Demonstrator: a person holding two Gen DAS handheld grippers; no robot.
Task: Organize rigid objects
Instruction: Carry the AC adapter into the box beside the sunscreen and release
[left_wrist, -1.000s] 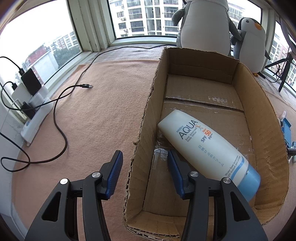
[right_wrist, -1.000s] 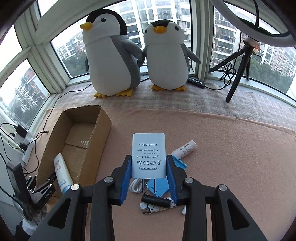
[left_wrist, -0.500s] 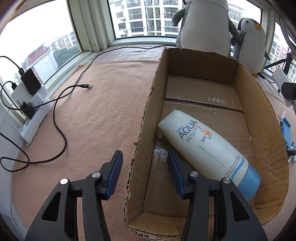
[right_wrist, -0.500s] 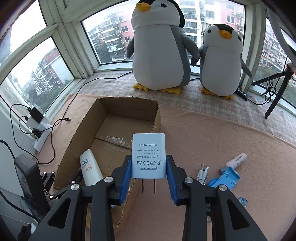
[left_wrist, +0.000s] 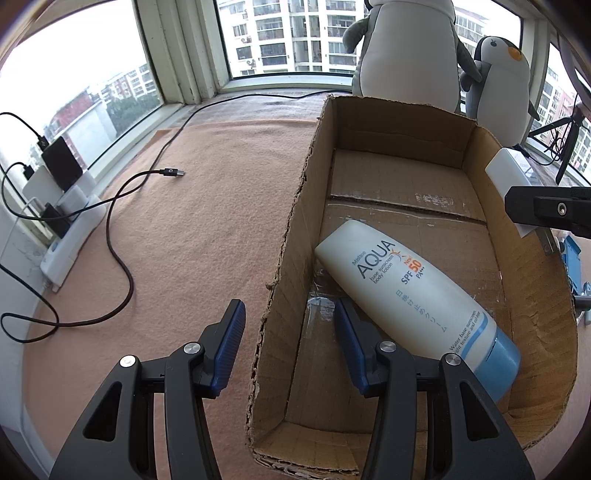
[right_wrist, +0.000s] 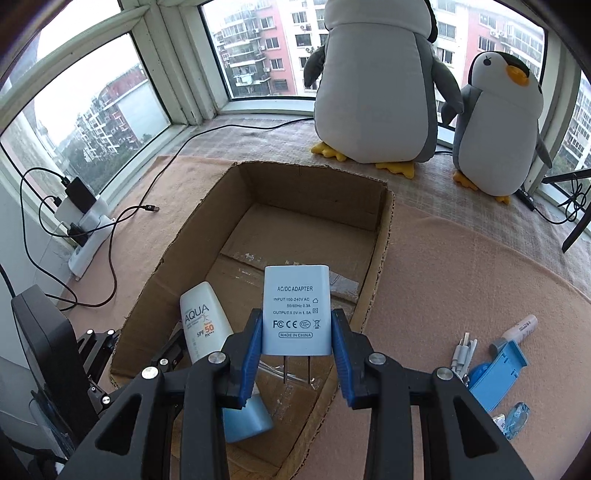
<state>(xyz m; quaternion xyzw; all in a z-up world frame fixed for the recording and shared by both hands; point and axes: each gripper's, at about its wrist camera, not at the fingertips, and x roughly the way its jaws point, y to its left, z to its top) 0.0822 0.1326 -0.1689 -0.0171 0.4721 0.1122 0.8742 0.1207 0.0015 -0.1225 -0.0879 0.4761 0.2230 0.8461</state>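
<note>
The right gripper (right_wrist: 297, 356), clamped on the adapter (right_wrist: 296, 311), hangs over the box (right_wrist: 380, 236), sunscreen (right_wrist: 201, 325) at nine o'clock, for dropping in; the left gripper (left_wrist: 286, 338) straddles the box wall with pads apart, steadying it.

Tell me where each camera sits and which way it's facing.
Left wrist: on the left gripper, angled down into the cardboard box at the sunscreen bottle; its open jaws straddle a side wall.
Right wrist: on the right gripper, angled down over the box; it clamps the adapter.
Shared: box, bottle, adapter, toy penguins.
</note>
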